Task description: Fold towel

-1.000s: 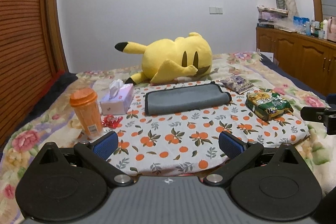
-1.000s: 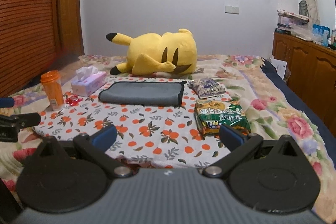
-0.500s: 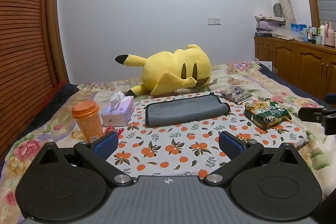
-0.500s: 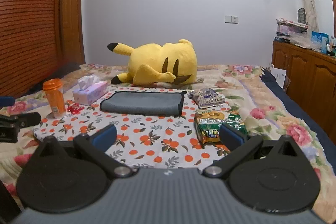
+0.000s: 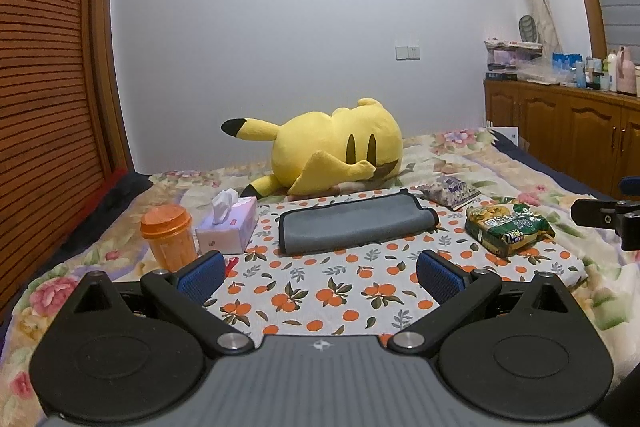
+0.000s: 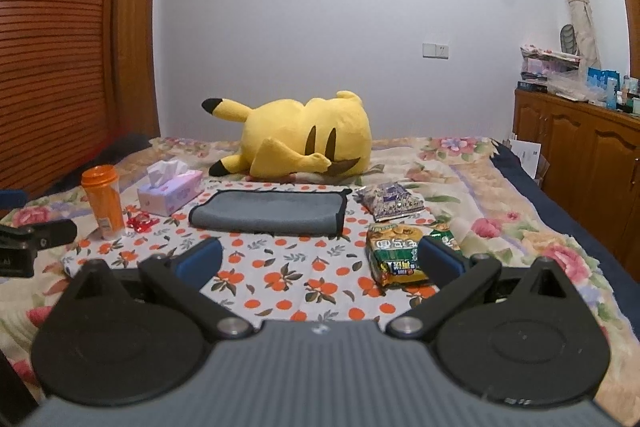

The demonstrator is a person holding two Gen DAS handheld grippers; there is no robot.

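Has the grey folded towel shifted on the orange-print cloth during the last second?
No. The grey folded towel lies in the same spot between the pink tissue box and the green snack packet; only the camera view has tilted.

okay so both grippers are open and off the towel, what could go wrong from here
The towel already lies folded on the orange-print cloth; jaws reaching low could pinch that cloth too. The orange cup stands upright by the left gripper and could tip. The snack bag sits close ahead of the right gripper.
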